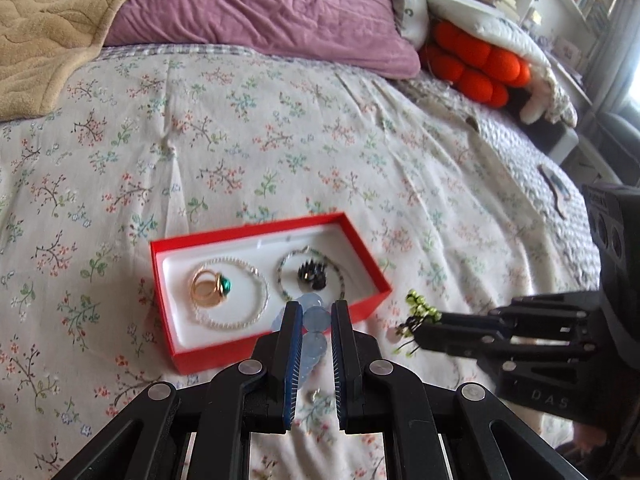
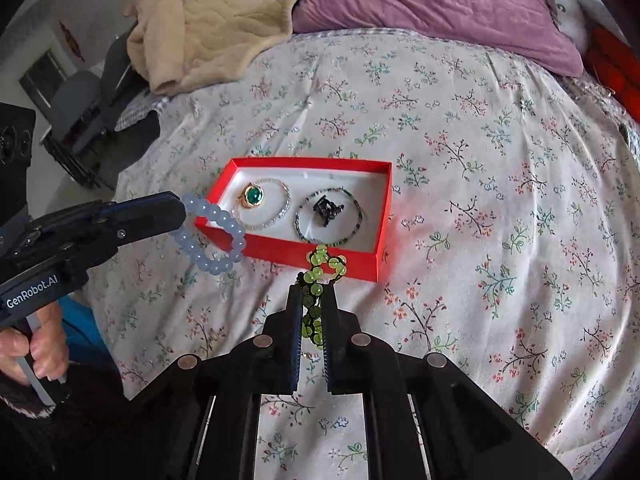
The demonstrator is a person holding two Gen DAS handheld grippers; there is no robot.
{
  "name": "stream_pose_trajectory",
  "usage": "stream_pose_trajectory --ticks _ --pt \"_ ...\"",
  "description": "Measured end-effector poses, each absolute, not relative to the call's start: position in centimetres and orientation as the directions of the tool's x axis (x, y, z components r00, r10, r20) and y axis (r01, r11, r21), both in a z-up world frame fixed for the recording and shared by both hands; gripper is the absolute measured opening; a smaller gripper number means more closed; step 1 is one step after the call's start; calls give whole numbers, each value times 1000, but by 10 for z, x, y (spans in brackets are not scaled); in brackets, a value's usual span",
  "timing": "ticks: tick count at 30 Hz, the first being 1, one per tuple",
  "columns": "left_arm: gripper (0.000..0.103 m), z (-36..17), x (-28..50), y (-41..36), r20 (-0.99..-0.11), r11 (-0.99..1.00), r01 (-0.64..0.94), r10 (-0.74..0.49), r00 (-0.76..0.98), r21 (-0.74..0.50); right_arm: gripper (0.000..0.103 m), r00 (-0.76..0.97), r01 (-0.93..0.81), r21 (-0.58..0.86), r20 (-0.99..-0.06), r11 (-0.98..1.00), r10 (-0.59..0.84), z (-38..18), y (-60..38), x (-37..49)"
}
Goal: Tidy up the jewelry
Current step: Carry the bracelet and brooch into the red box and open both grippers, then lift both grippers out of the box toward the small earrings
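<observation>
A red box (image 1: 360, 312) (image 2: 280, 254) with a white liner lies on the floral bedspread. In it are a gold ring with a green stone (image 1: 212, 286) (image 2: 253, 196), a pearl bracelet (image 1: 256, 312) (image 2: 280, 212), a dark bead bracelet (image 1: 340, 276) (image 2: 356, 224) and a black hair claw (image 1: 313, 274) (image 2: 328, 210). My left gripper (image 1: 316, 312) (image 2: 182, 204) is shut on a pale blue bead bracelet (image 1: 314, 320) (image 2: 216, 236), just above the box's near edge. My right gripper (image 2: 312, 292) (image 1: 416, 332) is shut on a green bead bracelet (image 2: 320, 264) (image 1: 420, 312), beside the box.
A purple pillow (image 1: 260, 4) (image 2: 440, 4) and a beige blanket (image 1: 44, 32) (image 2: 208, 24) lie at the head of the bed. An orange ball cushion (image 1: 476, 64) sits under white cushions at the far right. A small silver piece (image 1: 314, 396) lies on the bedspread by my left gripper.
</observation>
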State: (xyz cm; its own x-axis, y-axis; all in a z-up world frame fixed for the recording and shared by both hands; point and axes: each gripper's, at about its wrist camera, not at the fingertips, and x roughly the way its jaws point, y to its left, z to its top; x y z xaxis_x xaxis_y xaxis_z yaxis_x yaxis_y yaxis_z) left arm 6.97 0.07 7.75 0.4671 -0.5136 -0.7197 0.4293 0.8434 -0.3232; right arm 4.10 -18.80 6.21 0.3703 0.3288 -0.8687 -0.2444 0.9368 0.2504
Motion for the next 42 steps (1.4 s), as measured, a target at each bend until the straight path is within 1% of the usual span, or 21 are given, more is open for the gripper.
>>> stream_pose_trajectory --ticks 4,7,13,21,27,29,33,36,42 --pt "9 80 85 -1 -694 838 406 -535 482 -365 9 388 -220 286 -852 933 353 67 -185 56" --pt "9 72 99 1 -690 844 374 -532 491 -384 9 393 -197 311 -844 930 366 66 -184 67" --pt "9 45 127 15 -722 882 288 -471 506 -373 9 390 -171 335 -841 927 376 57 -179 84" --pt "9 18 144 39 -772 918 183 -396 497 -353 9 363 -187 362 -838 913 406 45 -163 99" --pt "9 14 142 40 -798 939 176 -343 495 -294 9 347 -187 387 -834 903 430 39 -155 111" --pt "12 17 140 39 -796 941 187 -339 502 -283 9 344 -183 390 -835 902 430 37 -153 115" --pt "21 23 135 38 -789 940 196 -342 511 -280 9 347 -162 401 -832 902 432 34 -156 122" --pt "26 26 131 35 -788 938 213 -344 510 -272 9 347 -148 400 -835 905 426 31 -162 126" --pt "28 27 123 31 -795 940 248 -331 509 -234 9 358 -100 370 -853 924 380 22 -181 134"
